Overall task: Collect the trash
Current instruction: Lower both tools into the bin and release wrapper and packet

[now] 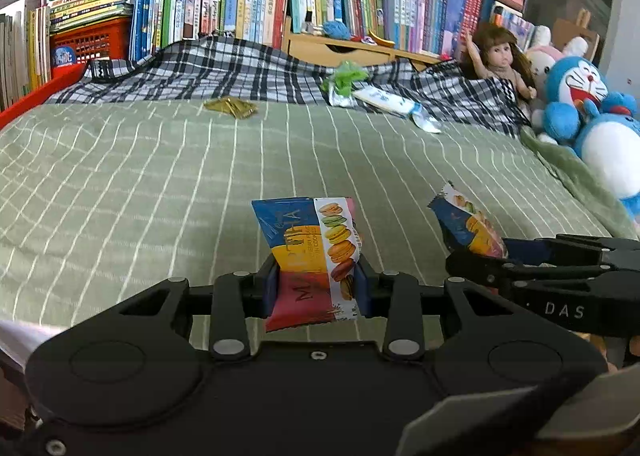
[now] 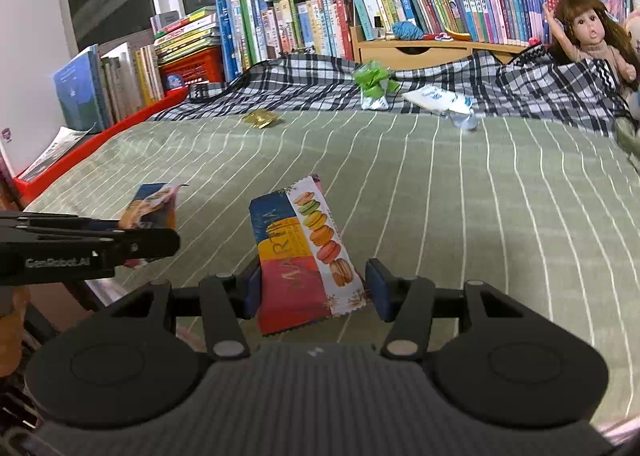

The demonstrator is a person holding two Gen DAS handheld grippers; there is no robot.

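Room: you are working over a bed (image 1: 160,184) spread with a green cover striped in white; a black-and-white plaid blanket (image 1: 248,72) is lying bunched along its far edge.
Background: rows of books (image 1: 256,4) are standing behind the bed, with a red crate (image 1: 90,38) at the left.
Toys: one doll (image 1: 498,56) and one blue-and-white plush (image 1: 588,112) are sitting at the right.
Left tongs (image 1: 316,284): you are pinching a macaron wrapper (image 1: 316,256) upright, both blue pads pressing its sides.
Right tongs (image 2: 314,288): you are holding a second macaron wrapper (image 2: 308,256); its left edge is touching the left pad, while the right pad is standing slightly apart, so I cannot tell whether the grip is tight.
Wrapper count: two matching ones, one per tongs, both raised above the bed.
Other trash on the bed: one gold wrapper (image 1: 231,107), one green-and-white crumple (image 1: 344,82), one white-and-blue packet (image 1: 396,102), all near the blanket.
Writing: "DAS" is showing on one tool, "GenRobot.AI" on the other; the wrapper lettering is only partly legible.
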